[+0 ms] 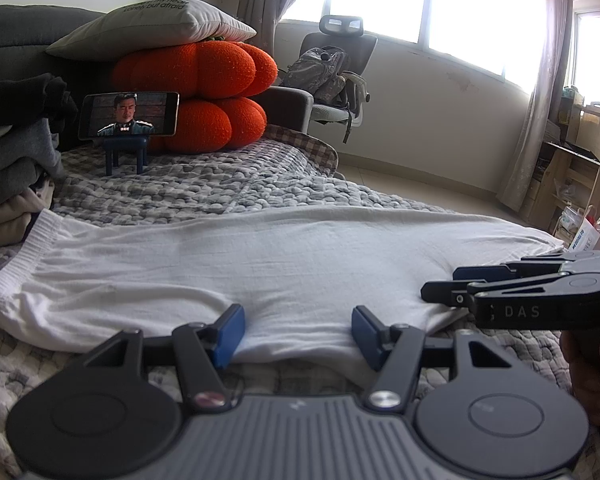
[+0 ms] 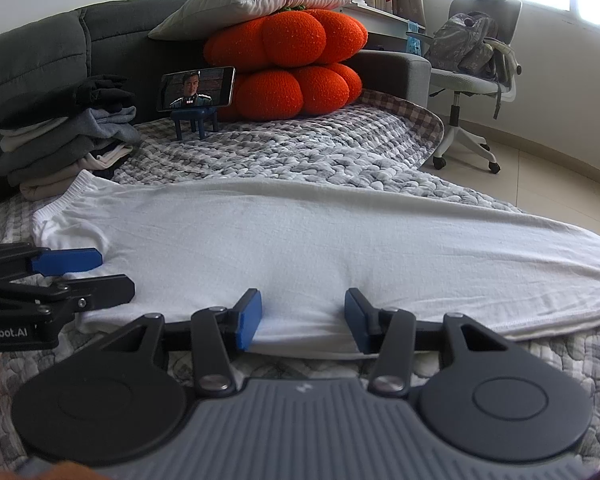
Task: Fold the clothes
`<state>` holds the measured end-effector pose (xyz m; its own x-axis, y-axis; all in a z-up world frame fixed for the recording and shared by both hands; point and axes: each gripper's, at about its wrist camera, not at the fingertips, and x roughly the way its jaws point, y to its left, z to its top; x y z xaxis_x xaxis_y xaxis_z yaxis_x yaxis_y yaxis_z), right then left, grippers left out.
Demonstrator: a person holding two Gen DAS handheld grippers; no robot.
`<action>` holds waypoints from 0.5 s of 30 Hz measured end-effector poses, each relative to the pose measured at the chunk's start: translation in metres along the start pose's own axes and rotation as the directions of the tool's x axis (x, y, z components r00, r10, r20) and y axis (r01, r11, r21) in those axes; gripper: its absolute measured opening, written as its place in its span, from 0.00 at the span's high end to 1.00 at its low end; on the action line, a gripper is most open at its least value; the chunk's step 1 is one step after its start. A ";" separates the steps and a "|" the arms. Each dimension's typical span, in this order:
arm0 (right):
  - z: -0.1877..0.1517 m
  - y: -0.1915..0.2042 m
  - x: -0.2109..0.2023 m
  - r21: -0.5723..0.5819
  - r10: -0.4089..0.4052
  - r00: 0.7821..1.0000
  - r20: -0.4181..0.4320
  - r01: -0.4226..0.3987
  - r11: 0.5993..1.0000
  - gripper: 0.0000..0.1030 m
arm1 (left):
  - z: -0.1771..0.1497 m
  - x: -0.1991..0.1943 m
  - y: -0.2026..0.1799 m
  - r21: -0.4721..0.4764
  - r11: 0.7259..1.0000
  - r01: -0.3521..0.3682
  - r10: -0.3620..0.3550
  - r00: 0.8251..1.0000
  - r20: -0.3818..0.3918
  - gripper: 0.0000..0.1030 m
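Nearest, the left gripper point(image 1: 298, 334) and the right gripper point(image 2: 302, 316) sit side by side at the near edge of the white garment point(image 1: 260, 268), each with its jaws spread and the hem lying between the blue pads, unpinched; probably placed so both can catch that edge together. Just ahead the cloth lies flat across the quilted cover point(image 2: 300, 152), ribbed band to their left, ready for a fold away. Beyond, left, waits the stack of folded clothes point(image 2: 60, 136).
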<state>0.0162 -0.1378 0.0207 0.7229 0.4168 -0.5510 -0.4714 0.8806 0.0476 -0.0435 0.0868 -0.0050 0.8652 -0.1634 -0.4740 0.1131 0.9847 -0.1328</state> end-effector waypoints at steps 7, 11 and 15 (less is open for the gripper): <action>0.000 0.002 0.001 -0.002 -0.003 1.000 0.001 0.003 1.000 0.51 | 0.000 0.000 0.000 0.000 1.000 0.000 0.000 1.000 0.000 0.41; 0.000 0.004 0.000 -0.011 -0.008 1.000 0.000 0.008 1.000 0.51 | 0.000 0.000 0.000 0.000 1.000 0.000 0.000 1.000 0.000 0.41; -0.001 0.003 -0.003 -0.001 -0.008 1.000 -0.004 0.008 1.000 0.50 | 0.000 0.000 0.000 -0.001 1.000 0.002 -0.002 1.000 0.000 0.41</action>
<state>0.0119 -0.1366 0.0212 0.7243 0.4089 -0.5551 -0.4663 0.8836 0.0423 -0.0433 0.0870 -0.0048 0.8652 -0.1649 -0.4735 0.1140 0.9843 -0.1346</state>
